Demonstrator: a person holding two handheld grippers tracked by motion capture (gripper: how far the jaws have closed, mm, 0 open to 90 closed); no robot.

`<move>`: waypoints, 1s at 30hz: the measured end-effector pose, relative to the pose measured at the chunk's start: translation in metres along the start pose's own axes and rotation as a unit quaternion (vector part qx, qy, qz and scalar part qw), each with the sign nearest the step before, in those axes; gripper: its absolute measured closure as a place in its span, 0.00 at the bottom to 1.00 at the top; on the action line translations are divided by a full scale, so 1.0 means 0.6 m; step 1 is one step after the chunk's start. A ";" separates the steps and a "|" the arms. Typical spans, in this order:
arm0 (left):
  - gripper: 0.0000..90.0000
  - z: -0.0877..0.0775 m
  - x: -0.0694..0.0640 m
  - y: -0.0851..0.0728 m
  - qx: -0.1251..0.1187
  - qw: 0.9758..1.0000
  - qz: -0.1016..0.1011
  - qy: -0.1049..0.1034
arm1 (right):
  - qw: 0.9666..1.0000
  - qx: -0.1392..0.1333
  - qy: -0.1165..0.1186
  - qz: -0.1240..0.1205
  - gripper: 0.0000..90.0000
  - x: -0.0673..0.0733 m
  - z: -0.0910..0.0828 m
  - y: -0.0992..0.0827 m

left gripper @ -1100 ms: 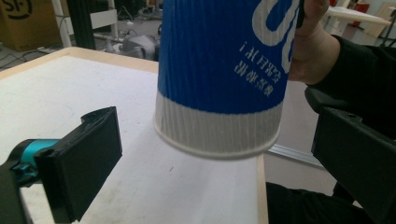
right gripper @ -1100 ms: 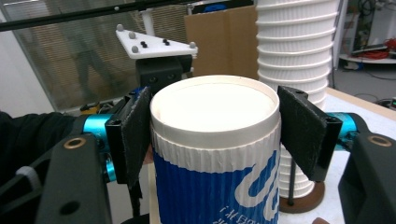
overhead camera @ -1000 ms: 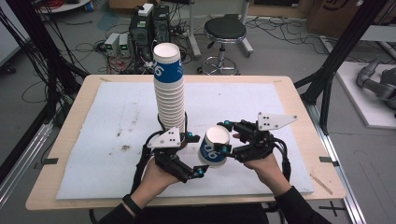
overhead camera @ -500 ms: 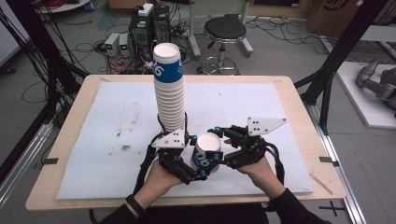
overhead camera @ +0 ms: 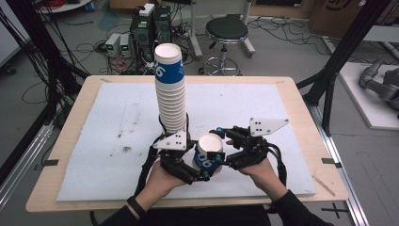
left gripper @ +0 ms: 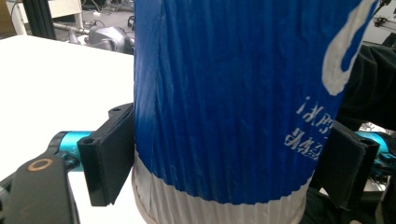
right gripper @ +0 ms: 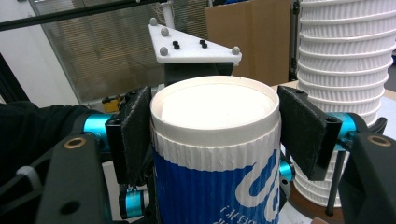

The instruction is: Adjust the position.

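Both grippers are on one blue-and-white paper cup point(overhead camera: 210, 157), held up off the white mat point(overhead camera: 117, 136) near the front of the table point(overhead camera: 75, 117), between the two hands. The cup is upside down, its flat white base facing up, and it leans a little toward the person's left.

The right gripper point(overhead camera: 229, 151) comes in from the right and is clamped on the upper end of the cup; in the right gripper view its two black pads point(right gripper: 135, 133) sit one on each side of the white ribbed band just under the base, the left pad pressed flat against it, the right pad touching near the rim.

The left gripper point(overhead camera: 200, 168) reaches in from below and left, lower on the cup. Its jaws have just been closing with the cup between them, and in the left gripper view the pads point(left gripper: 112, 158) now press on both sides of the blue ribbed wall point(left gripper: 224, 102), just above the white band at the bottom of that view. So both sets of jaws are grasping the same cup.

Just behind the held cup, a tall stack of the same cups point(overhead camera: 170, 94) stands upright on the mat, close to the left gripper's grey plate point(overhead camera: 173, 141). In the right gripper view the stack's white ribbed rims point(right gripper: 343, 60) rise at the right edge
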State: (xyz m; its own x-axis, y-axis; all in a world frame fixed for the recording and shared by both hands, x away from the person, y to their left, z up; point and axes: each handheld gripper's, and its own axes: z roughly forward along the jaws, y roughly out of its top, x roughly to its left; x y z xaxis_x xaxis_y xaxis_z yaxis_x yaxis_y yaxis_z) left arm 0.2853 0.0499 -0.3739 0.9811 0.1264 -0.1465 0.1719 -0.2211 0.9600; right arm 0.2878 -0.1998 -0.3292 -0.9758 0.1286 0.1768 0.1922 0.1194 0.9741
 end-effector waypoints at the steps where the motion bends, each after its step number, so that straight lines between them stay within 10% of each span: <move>1: 0.20 -0.002 0.001 0.001 0.002 1.000 0.002 -0.001 | 1.000 0.000 -0.001 0.000 0.34 0.000 0.000 0.000; 18: 0.24 -0.003 0.003 0.018 0.090 0.996 0.017 0.006 | 0.997 0.079 -0.022 -0.012 0.23 0.000 -0.024 0.030; 21: 0.24 0.001 0.000 0.019 0.115 0.993 0.027 0.015 | 0.989 0.144 -0.027 -0.024 0.23 0.005 -0.013 0.035; 30: 0.24 0.001 -0.002 0.023 0.128 0.991 0.037 0.017 | 0.981 0.191 -0.026 -0.027 0.32 0.001 -0.003 0.030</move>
State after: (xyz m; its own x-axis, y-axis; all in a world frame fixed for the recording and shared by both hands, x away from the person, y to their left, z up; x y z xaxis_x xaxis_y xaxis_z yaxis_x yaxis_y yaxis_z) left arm 0.2865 0.0459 -0.3606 0.9891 0.1322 -0.0653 0.1204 -0.4686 0.8751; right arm 0.2904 -0.1994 -0.3112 -0.9810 0.1605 0.1092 0.1749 0.4859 0.8563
